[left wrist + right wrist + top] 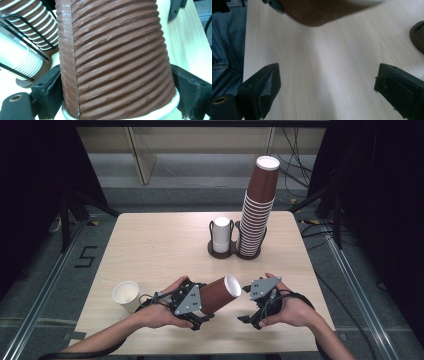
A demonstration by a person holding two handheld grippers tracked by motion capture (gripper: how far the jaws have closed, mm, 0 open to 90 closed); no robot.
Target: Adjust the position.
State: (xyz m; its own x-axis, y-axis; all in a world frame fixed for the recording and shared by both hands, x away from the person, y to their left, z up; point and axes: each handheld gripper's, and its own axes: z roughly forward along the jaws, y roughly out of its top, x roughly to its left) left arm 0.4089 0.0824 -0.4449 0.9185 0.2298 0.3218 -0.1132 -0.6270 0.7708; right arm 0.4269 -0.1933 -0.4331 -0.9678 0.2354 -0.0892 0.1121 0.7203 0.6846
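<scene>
Now, left gripper [200,312] clamped on a ribbed brown paper cup [220,294] lying tilted just above the table [160,250], rim toward the right gripper [248,312], its jaws spread wide with nothing between them, tall cup stack [257,215] well behind.

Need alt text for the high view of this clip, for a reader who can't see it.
The left gripper holds a brown ribbed paper cup tilted over a wooden table, while the open right gripper sits beside its rim. A tall cup stack stands behind; a white cup sits left.
</scene>
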